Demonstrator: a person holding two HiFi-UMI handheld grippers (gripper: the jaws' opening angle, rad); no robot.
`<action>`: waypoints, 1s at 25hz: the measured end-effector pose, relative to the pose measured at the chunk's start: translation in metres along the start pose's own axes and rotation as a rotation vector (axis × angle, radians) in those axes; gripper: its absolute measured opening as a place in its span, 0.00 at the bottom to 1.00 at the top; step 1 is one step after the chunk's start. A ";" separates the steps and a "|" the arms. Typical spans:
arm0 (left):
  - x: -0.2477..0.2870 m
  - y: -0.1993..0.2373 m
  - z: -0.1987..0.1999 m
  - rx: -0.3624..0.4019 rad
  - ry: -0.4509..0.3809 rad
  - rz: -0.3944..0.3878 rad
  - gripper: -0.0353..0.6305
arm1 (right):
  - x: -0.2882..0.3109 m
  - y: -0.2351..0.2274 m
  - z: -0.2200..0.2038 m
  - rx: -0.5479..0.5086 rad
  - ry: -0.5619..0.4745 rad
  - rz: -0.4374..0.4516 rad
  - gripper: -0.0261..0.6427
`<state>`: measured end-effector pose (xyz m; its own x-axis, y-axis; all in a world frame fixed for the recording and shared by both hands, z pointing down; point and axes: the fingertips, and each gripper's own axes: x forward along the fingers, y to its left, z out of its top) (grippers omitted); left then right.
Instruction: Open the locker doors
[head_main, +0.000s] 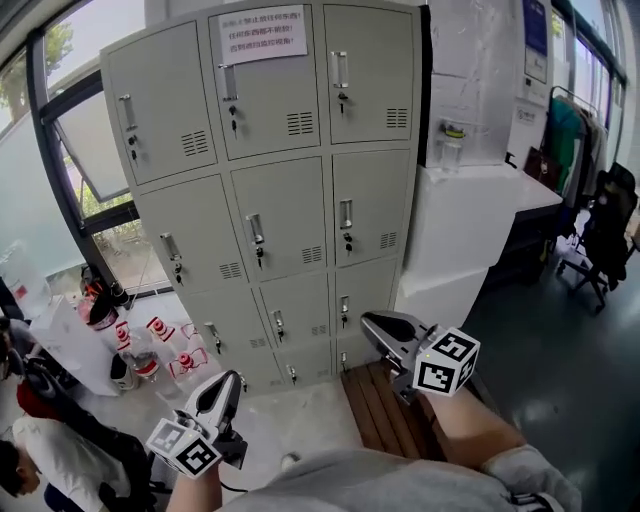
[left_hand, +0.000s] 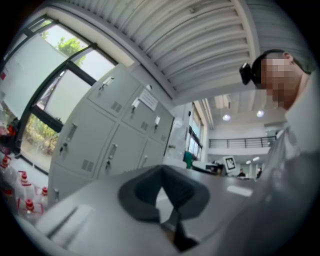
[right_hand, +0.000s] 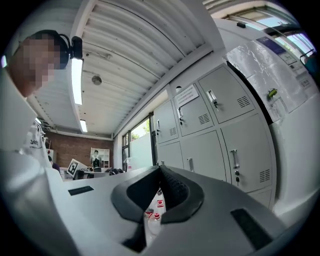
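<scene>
Head view: left hand-held gripper (head_main: 227, 387) and right hand-held gripper (head_main: 369, 322) both clenched, empty (jaws together); locker (head_main: 222, 165) beyond them, doors (head_main: 283, 216) all closed.

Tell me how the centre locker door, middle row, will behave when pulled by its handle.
The centre door looks like thin sheet metal, so probably stiff yet light, swinging rather than bending. Its small handle is smooth and upright, so a grip may slip. A key hangs below; it may be latched and resist.
</scene>
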<state>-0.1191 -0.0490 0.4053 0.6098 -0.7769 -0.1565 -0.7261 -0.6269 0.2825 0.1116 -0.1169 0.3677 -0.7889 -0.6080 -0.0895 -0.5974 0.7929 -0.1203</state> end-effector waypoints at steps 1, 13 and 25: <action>0.011 0.022 0.007 0.007 0.007 -0.026 0.06 | 0.022 -0.005 0.001 -0.007 -0.004 -0.015 0.05; 0.131 0.172 0.093 0.006 0.033 -0.190 0.06 | 0.176 -0.116 0.094 -0.093 -0.090 -0.229 0.05; 0.276 0.140 0.189 0.146 -0.064 -0.174 0.06 | 0.222 -0.220 0.277 -0.307 -0.182 -0.287 0.05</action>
<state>-0.1129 -0.3623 0.2231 0.7116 -0.6559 -0.2519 -0.6531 -0.7497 0.1072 0.1072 -0.4378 0.1006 -0.5634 -0.7805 -0.2710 -0.8249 0.5500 0.1306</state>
